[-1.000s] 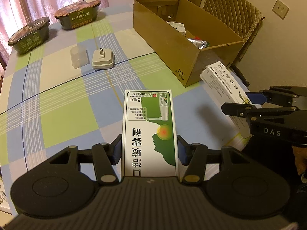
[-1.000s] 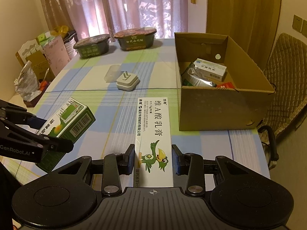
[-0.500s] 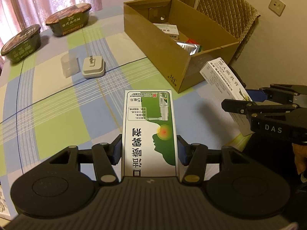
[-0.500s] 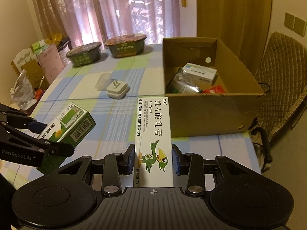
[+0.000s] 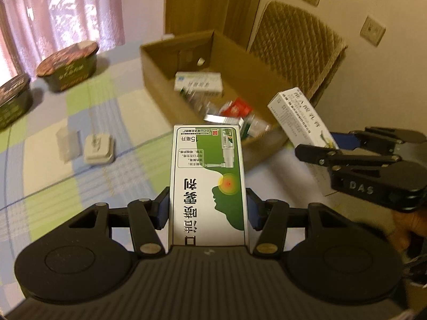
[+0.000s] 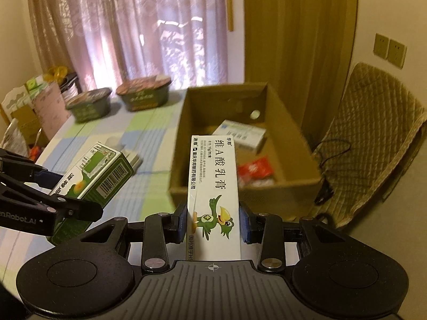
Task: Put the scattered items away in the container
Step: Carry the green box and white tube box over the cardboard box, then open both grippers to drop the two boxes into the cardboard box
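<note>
Left hand-held gripper (image 5: 207, 210): clamped on green-white box (image 5: 208, 181). Right hand-held gripper (image 6: 213, 224): clamped on white ointment box (image 6: 213, 186). Cardboard box (image 6: 277, 186): open, just ahead of both.

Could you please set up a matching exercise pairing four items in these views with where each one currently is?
Items:
1. green-and-white box
2. white bird box
3. red packet
4. white charger

Places:
A. inside the cardboard box
B. on the tablecloth
C. clamped in the left claw
D. clamped in the right claw

Pairs: 1-C, 2-D, 3-A, 4-B
</note>
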A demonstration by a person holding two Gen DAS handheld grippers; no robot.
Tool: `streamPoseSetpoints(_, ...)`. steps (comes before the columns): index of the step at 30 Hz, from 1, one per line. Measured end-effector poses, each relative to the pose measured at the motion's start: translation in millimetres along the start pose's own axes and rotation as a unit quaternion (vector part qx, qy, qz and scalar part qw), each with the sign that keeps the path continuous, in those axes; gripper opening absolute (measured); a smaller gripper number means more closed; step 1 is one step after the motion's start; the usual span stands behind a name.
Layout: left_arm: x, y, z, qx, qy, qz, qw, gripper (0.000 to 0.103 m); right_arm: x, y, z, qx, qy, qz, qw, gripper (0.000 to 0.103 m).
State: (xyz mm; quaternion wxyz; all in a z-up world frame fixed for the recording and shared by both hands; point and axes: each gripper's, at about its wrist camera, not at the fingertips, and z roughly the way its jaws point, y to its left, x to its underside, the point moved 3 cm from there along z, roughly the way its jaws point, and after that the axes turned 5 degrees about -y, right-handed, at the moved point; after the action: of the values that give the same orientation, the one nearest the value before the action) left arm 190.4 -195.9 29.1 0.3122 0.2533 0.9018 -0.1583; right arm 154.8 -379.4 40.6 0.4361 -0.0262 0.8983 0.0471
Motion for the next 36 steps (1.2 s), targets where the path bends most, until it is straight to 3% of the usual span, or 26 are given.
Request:
streamPoseSetpoints(9, -72, -23, 38, 0.02, -0.034, -0.018, 0.9991, 0.051, -51, -49, 27, 0.017, -0.027, 0.001, 0.999, 0.041)
streamPoseSetpoints(15, -100, -24, 74, 0.027, -0.039, -0.039, 0.9981, 0.051, -62, -74, 56, 0.021, -0.022, 0.004, 1.0, 0.041)
streamPoseSetpoints(26, -118, -18, 126, 0.033, -0.031, -0.053, 0.9976, 0.052, -57, -99, 90, 0.022, -0.005, 0.013, 1.0, 0.041)
streamPoseSetpoints(27, -118, -16, 129, 0.03, -0.03, -0.054, 0.9976, 0.063, -56, -100, 93, 0.022, -0.003, 0.012, 1.0, 0.041)
streamPoseSetpoints(28, -118, -14, 129, 0.023, -0.034, -0.055, 0.9976, 0.068, -55, -100, 95, 0.022, -0.001, 0.012, 1.0, 0.041)
streamPoseSetpoints(36, -111, 4, 123, 0.002, -0.035, -0.051, 0.9981, 0.069, -52, -95, 105, 0.019, 0.006, 0.008, 1.0, 0.041)
